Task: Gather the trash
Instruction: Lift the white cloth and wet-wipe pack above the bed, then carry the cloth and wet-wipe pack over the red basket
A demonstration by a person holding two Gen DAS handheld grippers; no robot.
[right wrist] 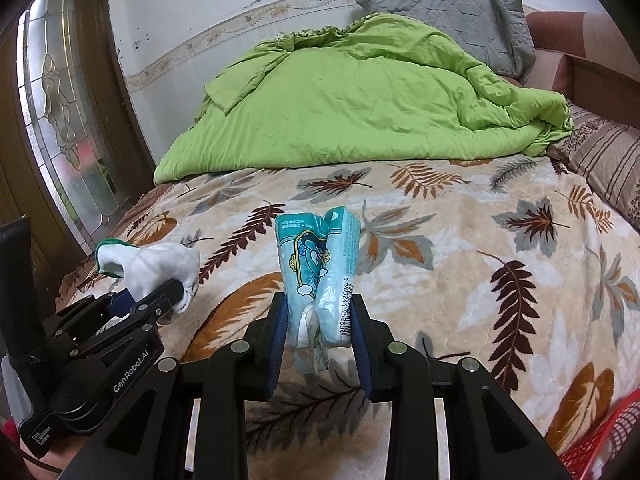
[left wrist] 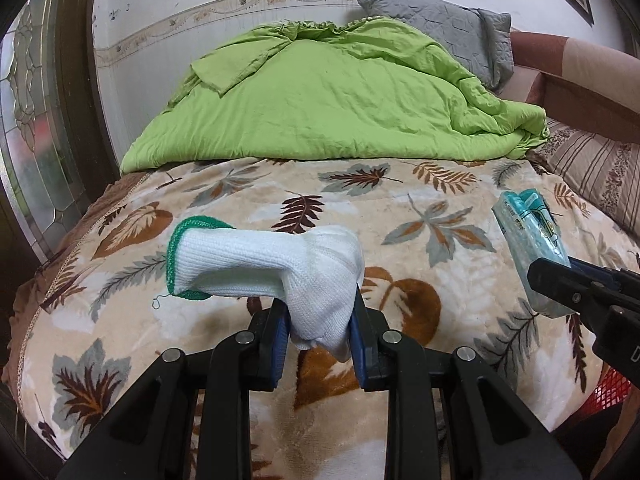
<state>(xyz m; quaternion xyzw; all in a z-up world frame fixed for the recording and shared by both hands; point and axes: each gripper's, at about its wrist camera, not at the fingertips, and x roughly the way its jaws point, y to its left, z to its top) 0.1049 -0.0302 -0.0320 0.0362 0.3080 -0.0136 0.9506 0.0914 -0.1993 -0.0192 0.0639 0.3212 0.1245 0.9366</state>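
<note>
Your left gripper (left wrist: pixel 320 332) has its fingers (left wrist: pixel 276 340) pinching a white sock (left wrist: pixel 280 272) with a green cuff. The toe end sits squeezed between the two blue pads, and the rest of the sock sticks out forward and to the left, cuff end farthest from the fingers, held above the leaf-patterned blanket (left wrist: pixel 400 220) on the bed.

Your right gripper (right wrist: pixel 320 320) has its fingers (right wrist: pixel 278 332) clamped on a teal tissue pack (right wrist: pixel 316 264). The pack stands roughly upright between the pads, its lower part creased in the pinch, its barcode side against the right finger, and its top rising well clear of the fingertips. It too is held above the blanket.

Beyond both grippers, a green quilt (left wrist: pixel 332 96) lies bunched across the far half of the bed, with a grey pillow (left wrist: pixel 448 28) behind it against the wall. A red mesh basket (right wrist: pixel 600 444) shows at the lower right edge of the right wrist view.
</note>
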